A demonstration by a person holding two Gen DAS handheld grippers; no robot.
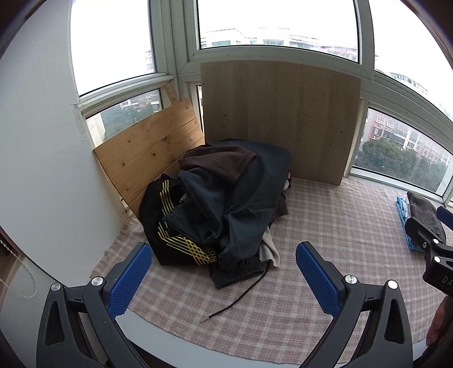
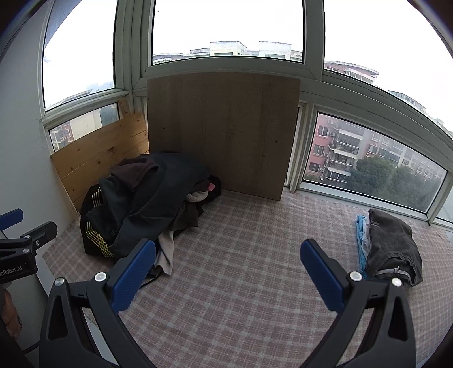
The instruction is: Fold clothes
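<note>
Left claw (image 1: pixel 223 276) and right claw (image 2: pixel 228 271), both spread wide and empty, above the checkered cloth (image 2: pixel 240 254). Unfolded clothes pile (image 1: pixel 220 198) lies in the far-left corner; folded dark garment (image 2: pixel 393 249) lies right.

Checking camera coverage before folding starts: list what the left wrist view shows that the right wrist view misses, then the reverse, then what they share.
Left only: the drawstring trailing from the pile onto the cloth, and the open left gripper head-on.

Right only: the whole folded stack, dark garment over blue, plus the open right gripper head-on.

Both: the unfolded pile, checked cloth, upright board and windows.
</note>
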